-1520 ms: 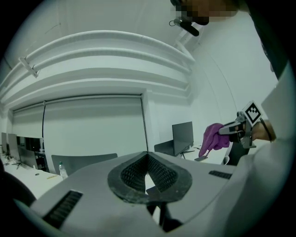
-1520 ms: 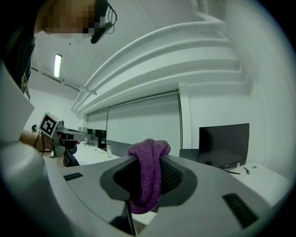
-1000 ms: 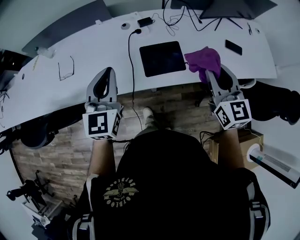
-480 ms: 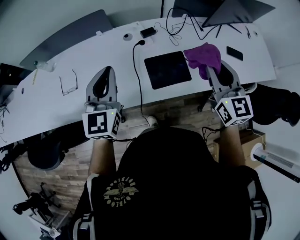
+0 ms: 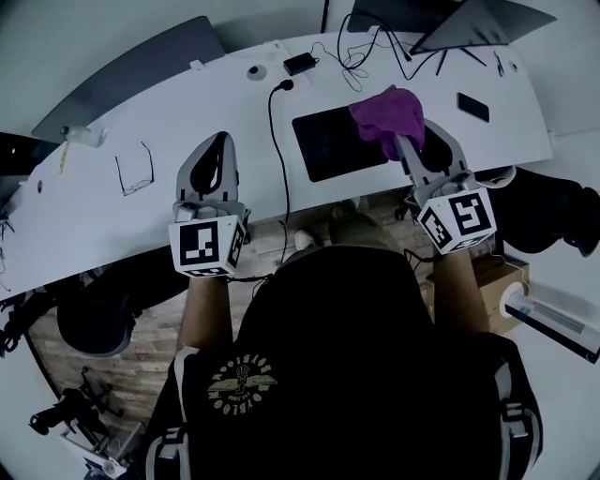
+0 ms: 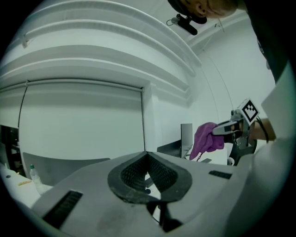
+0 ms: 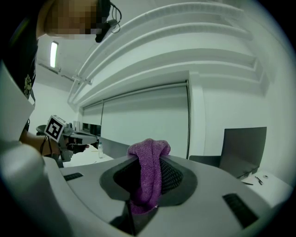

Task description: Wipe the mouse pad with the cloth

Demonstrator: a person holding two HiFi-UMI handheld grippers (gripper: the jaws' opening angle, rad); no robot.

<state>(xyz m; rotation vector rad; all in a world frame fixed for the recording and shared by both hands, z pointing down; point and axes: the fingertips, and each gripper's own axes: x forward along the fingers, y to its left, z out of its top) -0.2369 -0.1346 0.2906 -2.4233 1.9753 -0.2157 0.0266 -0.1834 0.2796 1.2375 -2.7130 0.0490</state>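
A black mouse pad lies on the white desk, right of a black cable. My right gripper is shut on a purple cloth, which hangs over the pad's right edge; in the right gripper view the cloth is pinched between the jaws. My left gripper hovers above the desk left of the pad, shut with nothing in it. From the left gripper view the cloth shows off to the right.
Glasses lie at the desk's left. A charger and tangled cables sit at the back, a phone to the right, a laptop at the back right. A cardboard box stands on the floor.
My right gripper has carried the cloth leftward, from beside the pad to over its right edge. The left gripper stays in place.
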